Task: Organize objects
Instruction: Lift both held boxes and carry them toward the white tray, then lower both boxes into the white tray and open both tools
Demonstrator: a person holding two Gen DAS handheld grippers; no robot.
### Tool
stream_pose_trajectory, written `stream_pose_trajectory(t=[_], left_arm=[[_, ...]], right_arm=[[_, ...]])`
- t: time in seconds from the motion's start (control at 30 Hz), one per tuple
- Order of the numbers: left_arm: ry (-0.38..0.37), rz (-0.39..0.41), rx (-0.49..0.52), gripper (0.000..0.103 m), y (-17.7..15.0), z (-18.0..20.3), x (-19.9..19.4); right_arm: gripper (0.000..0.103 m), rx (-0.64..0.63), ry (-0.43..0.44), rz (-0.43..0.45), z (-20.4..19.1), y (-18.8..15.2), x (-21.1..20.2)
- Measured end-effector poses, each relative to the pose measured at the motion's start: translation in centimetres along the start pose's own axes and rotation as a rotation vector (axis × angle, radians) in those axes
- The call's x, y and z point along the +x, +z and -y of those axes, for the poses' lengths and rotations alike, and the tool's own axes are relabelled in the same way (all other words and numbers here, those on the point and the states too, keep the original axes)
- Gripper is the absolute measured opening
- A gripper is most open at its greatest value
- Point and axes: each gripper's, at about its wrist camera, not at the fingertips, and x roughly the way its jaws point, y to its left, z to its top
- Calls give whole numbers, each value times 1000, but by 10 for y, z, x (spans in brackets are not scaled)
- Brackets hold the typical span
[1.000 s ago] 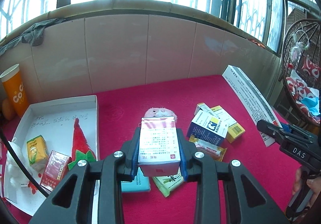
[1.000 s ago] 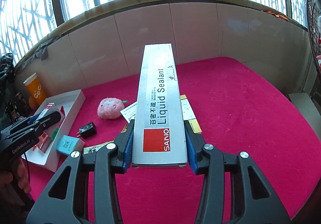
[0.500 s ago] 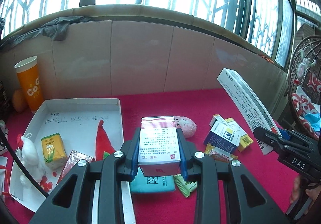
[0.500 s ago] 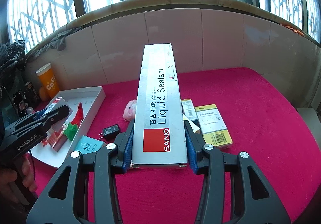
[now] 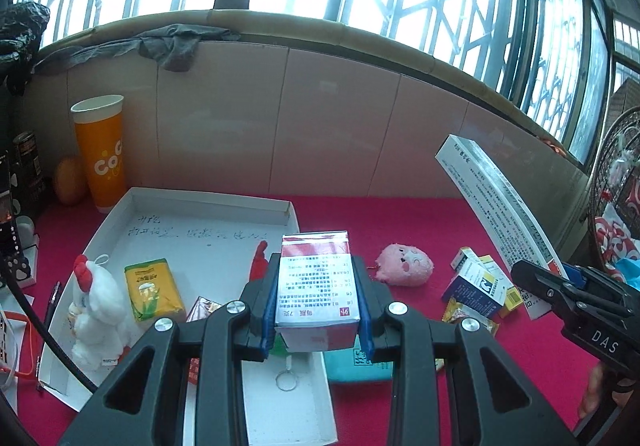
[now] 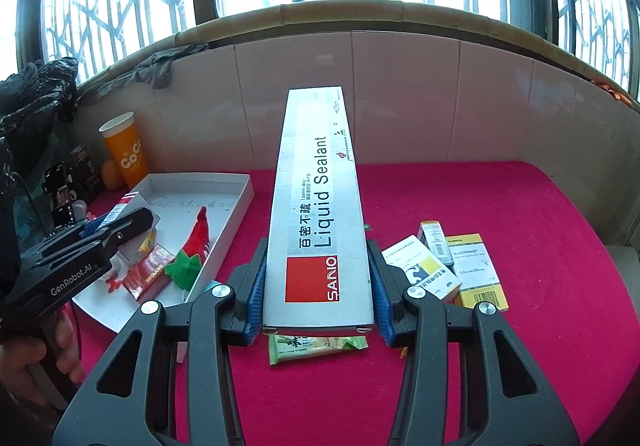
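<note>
My left gripper [image 5: 318, 306] is shut on a small red and white medicine box [image 5: 316, 286], held above the right edge of the white cardboard tray [image 5: 208, 202]. In the right wrist view the same left gripper [image 6: 120, 224] hovers over that tray [image 6: 240, 198]. My right gripper [image 6: 318, 294] is shut on a long silver Liquid Sealant box [image 6: 316, 202], raised over the red cloth. The left wrist view shows this long box [image 5: 496, 214] sticking up at the right, with the right gripper [image 5: 560, 286] below it.
The tray holds a white plush chicken [image 5: 94, 302], a yellow-green pack [image 5: 152, 288], a red snack pack [image 6: 150, 276] and a red plush [image 6: 198, 242]. On the cloth lie a pink plush [image 5: 404, 264], several medicine boxes [image 6: 460, 266], a teal box [image 5: 356, 364] and a green sachet [image 6: 316, 346]. An orange cup [image 5: 102, 150] stands by the wall.
Both grippers have swung left with their boxes still held. The left gripper now hangs over the tray's right edge, and the tray and orange cup have come further into both views.
</note>
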Motion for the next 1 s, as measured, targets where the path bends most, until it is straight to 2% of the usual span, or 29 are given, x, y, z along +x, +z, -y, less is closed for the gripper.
stream_pose_trajectory(t=[0.7,1.0], left_arm=[[81,14,-142,32,-4,-84,-7],[128,34,-161,32,10,-114,-3]], right_arm=[[44,-103,112,-84,-84,8,37],[44,-121,174,-142,-119,13,68]])
